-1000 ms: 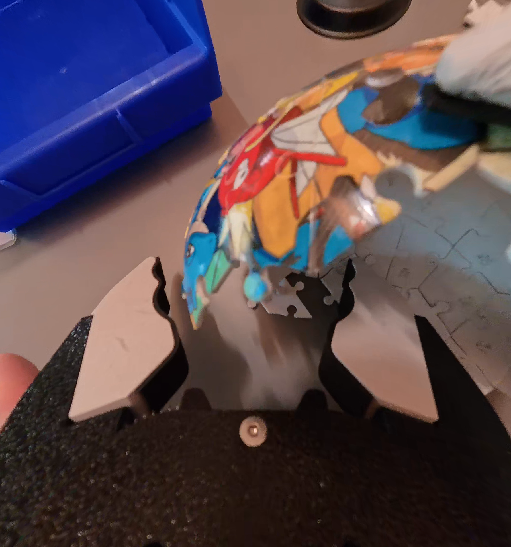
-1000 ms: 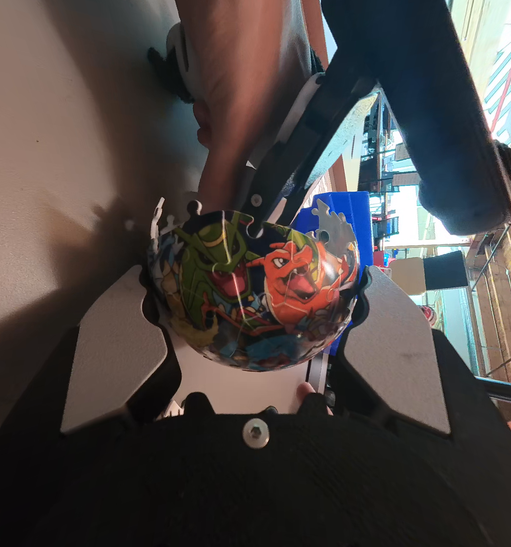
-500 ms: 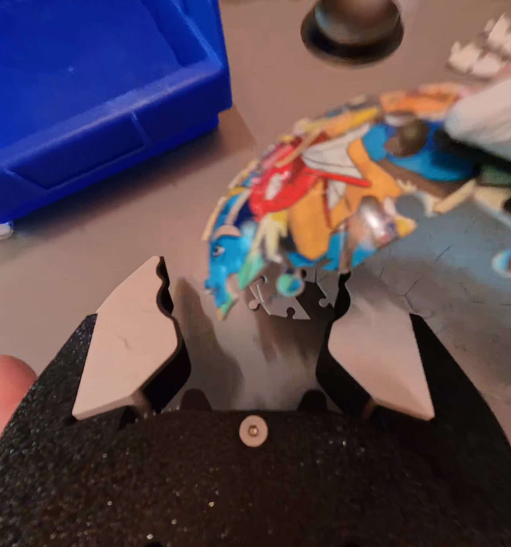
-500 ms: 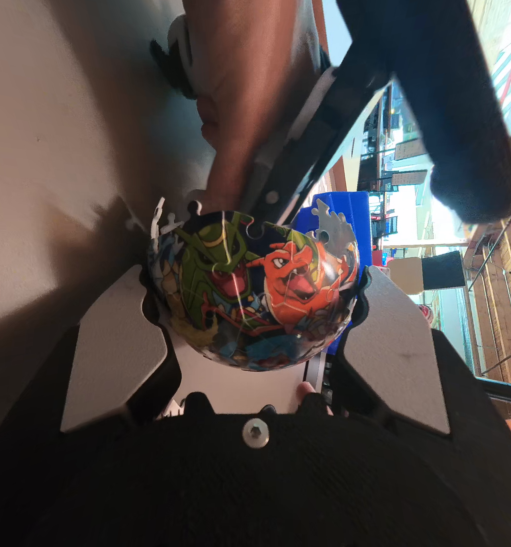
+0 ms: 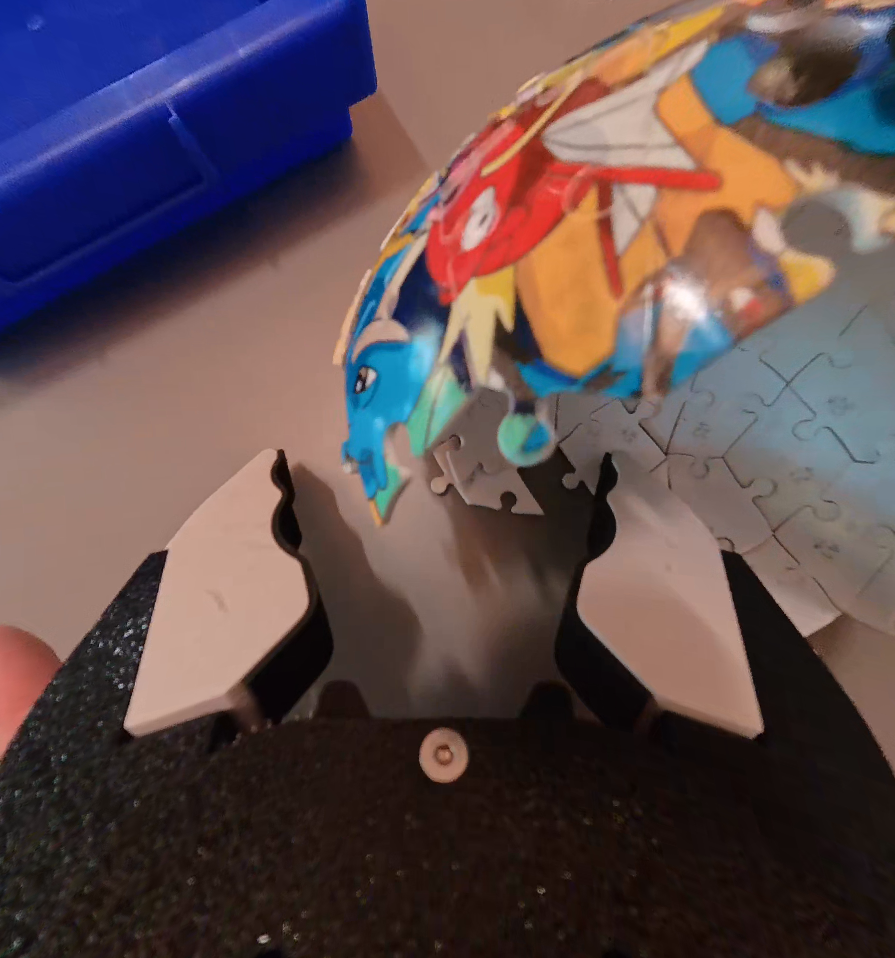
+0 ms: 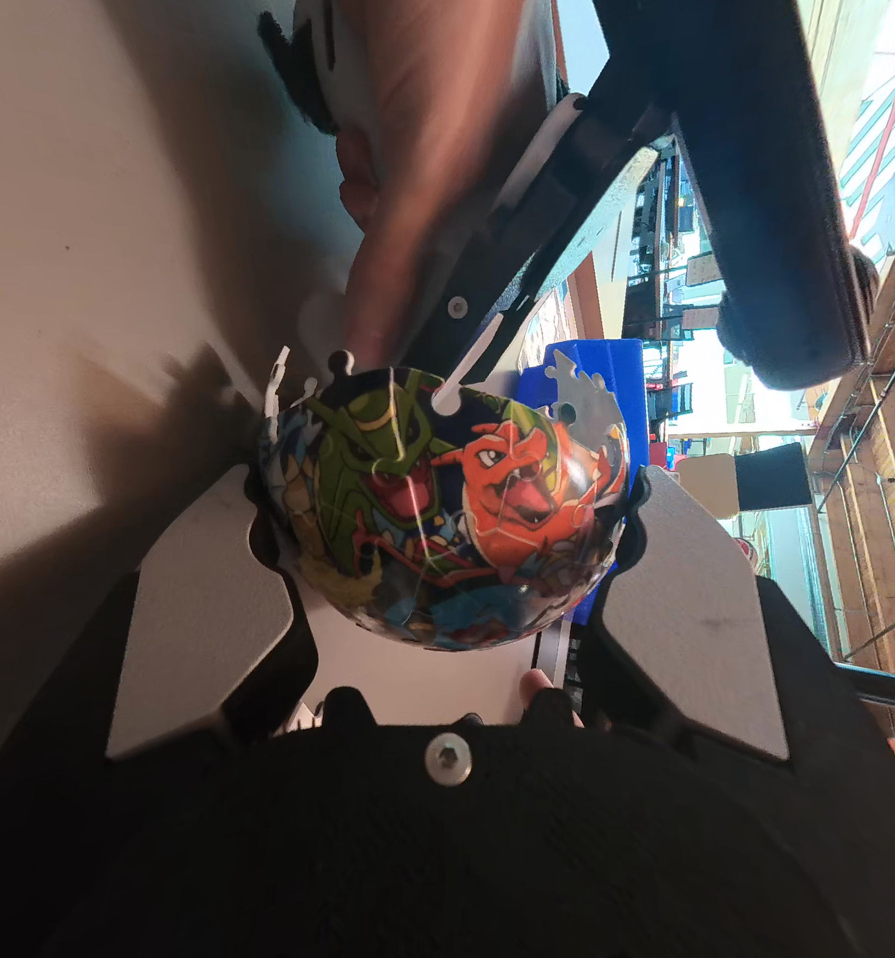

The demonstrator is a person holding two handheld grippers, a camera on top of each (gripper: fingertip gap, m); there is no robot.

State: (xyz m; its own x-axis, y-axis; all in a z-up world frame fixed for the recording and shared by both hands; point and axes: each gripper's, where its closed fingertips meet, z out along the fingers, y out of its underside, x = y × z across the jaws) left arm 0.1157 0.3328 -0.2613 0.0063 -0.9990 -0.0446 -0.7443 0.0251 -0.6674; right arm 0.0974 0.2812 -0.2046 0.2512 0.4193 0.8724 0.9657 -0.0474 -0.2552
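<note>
While the right gripper (image 6: 445,487) is clamped on the half-built puzzle ball (image 6: 443,505), the left gripper (image 5: 443,466), jaws apart and empty just below the ball's jagged rim, beside the blue bin (image 5: 139,129), should close gently.

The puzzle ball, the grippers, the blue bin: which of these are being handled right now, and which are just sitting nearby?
Being handled:
- puzzle ball, a half-built shell, clamped in the right gripper
- left gripper, open, fingertips right at the ball's jagged edge, gripping nothing

Sitting nearby:
- blue bin, on the table to the left, untouched
</note>
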